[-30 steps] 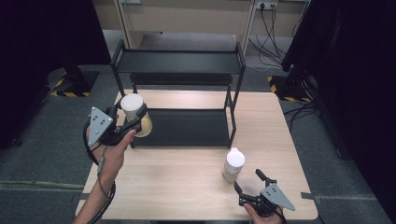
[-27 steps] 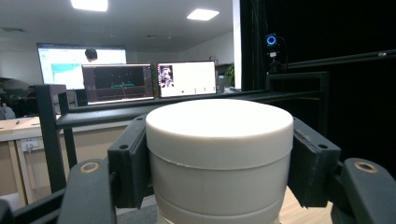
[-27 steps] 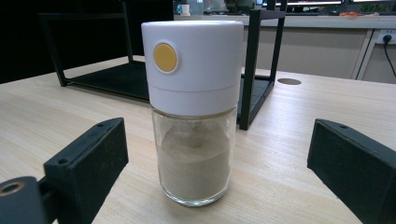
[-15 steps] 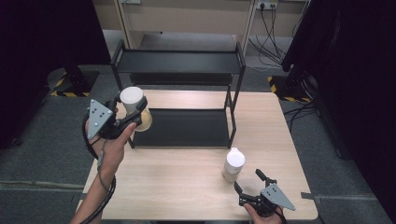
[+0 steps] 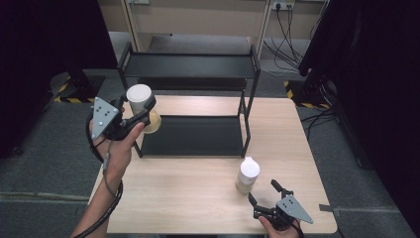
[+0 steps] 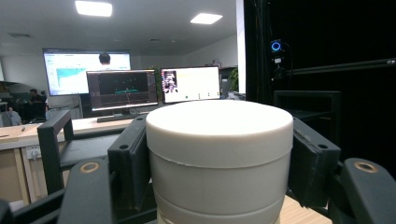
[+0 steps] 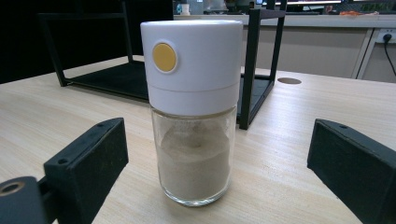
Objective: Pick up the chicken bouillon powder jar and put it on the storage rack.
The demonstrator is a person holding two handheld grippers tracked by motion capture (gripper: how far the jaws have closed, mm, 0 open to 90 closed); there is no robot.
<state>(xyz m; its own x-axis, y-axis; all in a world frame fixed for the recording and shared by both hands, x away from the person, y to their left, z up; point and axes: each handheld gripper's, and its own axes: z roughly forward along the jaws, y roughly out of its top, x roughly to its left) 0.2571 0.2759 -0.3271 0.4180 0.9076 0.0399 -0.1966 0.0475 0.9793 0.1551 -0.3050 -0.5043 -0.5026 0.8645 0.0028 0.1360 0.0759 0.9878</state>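
Between the right gripper [image 7: 219,172] jaws, untouched, stands the shaker [image 7: 192,109].

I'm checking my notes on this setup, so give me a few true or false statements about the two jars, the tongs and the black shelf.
1. The left tongs grip a white-lidded jar. True.
2. The right tongs are clamped on the other jar. False: they are open, and that jar stands free on the table between the jaws.
3. The standing jar's white cap bears a yellow round spot. True.
4. The standing jar sits on the black shelf. False: it is on the table in front of the shelf.
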